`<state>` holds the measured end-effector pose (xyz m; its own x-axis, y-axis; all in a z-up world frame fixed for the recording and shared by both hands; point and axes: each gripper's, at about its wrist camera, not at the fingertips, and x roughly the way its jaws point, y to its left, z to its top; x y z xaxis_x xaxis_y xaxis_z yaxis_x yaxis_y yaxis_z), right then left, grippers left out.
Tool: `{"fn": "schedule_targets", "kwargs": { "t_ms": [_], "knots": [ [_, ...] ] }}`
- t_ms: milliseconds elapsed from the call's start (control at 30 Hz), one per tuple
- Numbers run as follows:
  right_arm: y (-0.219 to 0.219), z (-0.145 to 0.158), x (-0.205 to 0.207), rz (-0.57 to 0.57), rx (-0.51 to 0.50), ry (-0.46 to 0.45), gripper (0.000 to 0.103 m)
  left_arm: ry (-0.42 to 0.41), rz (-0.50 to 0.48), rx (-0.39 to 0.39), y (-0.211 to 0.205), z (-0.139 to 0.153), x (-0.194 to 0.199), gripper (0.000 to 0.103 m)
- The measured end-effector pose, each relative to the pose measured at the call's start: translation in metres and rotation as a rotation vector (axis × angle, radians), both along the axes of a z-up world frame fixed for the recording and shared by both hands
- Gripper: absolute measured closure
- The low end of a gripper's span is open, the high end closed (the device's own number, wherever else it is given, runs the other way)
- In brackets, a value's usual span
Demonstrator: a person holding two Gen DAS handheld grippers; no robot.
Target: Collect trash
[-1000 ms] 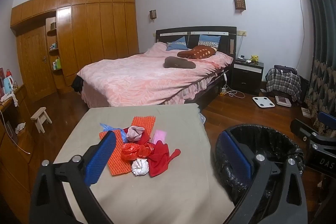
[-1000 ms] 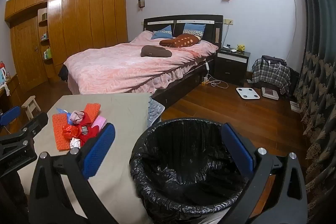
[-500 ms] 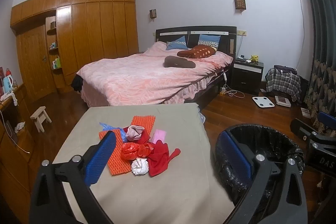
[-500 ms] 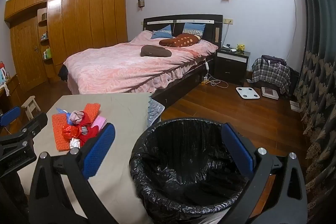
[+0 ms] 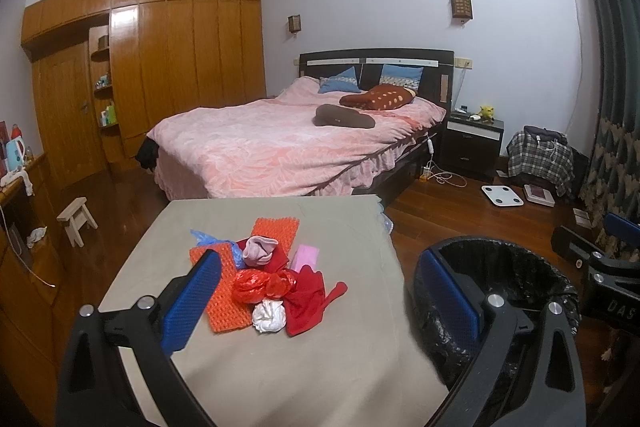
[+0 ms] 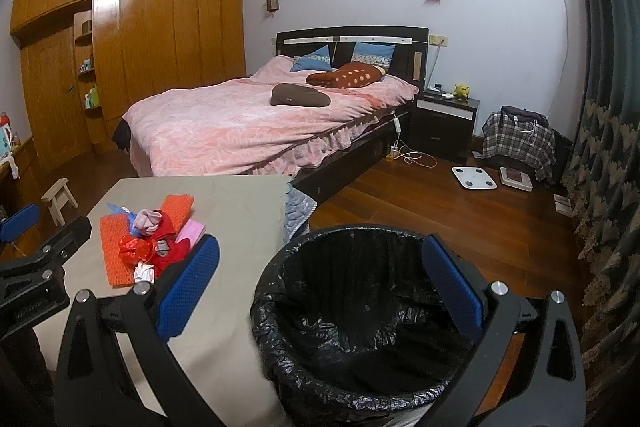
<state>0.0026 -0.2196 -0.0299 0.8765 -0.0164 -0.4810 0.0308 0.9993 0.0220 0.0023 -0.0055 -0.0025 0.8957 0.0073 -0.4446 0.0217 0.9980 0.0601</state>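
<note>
Nothing collected yet: trash pile (image 5: 268,279) on the table (image 5: 320,367), bin (image 6: 360,311) apparently empty.

Both sets of fingers spread wide and holding nothing: left gripper (image 5: 320,295) hovering above the near table edge, aimed at the heap; right gripper (image 6: 320,287) poised over the black-lined bin just beside the table's right edge. Within the heap: orange mesh pieces (image 5: 228,291), crumpled red wrapper (image 5: 260,281), white wad (image 5: 269,315), red cloth-like scraps (image 5: 308,301), pink item (image 5: 306,255), blue scrap (image 5: 208,239). Whole pile left to move, by the look of it. No obstacle between heap and bin; bed (image 5: 288,143), small stool (image 5: 76,221) and floor scale (image 5: 502,195) well apart.
</note>
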Motion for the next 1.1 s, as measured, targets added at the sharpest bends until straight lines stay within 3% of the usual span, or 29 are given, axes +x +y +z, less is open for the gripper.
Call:
{"fn": "schedule_targets", "kwargs": {
  "t_ms": [200,500,633,833,1100],
  "knots": [
    [0.011,0.001,0.010,0.025,0.001,0.017,0.005,-0.004,0.031,-0.001,0.022,-0.001,0.004,0.006],
    [0.048,0.000,0.039,0.116,-0.004,0.039,0.005,0.016,0.167,0.007,0.076,-0.010,0.026,0.006],
    [0.075,-0.014,0.060,0.174,0.008,0.059,0.005,0.046,0.241,0.004,0.117,-0.026,0.039,0.006],
    [0.118,-0.043,0.090,0.243,0.030,0.072,0.005,0.060,0.272,-0.022,0.171,-0.058,0.048,0.006],
    [0.164,-0.080,0.126,0.313,0.059,0.121,0.007,0.133,0.304,-0.026,0.197,-0.092,0.072,0.006]
  ]
}}
